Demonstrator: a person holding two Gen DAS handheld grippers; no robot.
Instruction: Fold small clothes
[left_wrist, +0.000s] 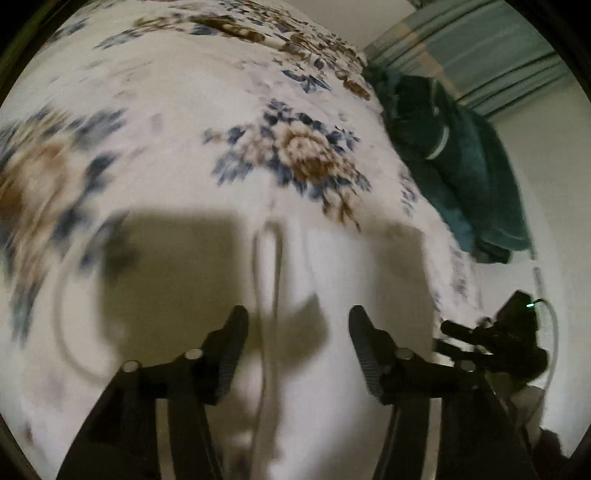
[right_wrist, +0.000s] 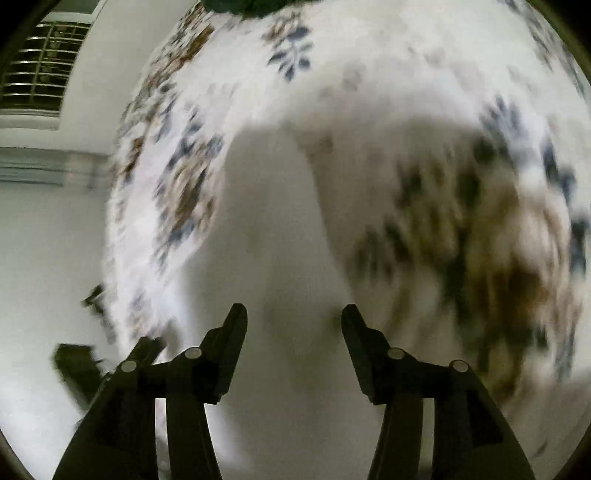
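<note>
A small white garment (left_wrist: 332, 258) lies on the floral bedspread (left_wrist: 184, 110), blurred, with a thin strap loop (left_wrist: 266, 251) running down between my left fingers. My left gripper (left_wrist: 298, 316) hovers over it, open, its pads pressing on nothing. In that view my right gripper (left_wrist: 480, 334) shows at the right edge, low over the cloth. In the right wrist view the white garment (right_wrist: 273, 221) fills the middle. My right gripper (right_wrist: 293, 314) stands open above it with only cloth below the gap.
A heap of dark teal clothes (left_wrist: 461, 166) sits at the bed's right edge under a striped curtain (left_wrist: 498, 48). The right wrist view shows a barred window (right_wrist: 40, 66), a pale floor (right_wrist: 44, 258) left of the bed and a dark shape (right_wrist: 74, 363) low left.
</note>
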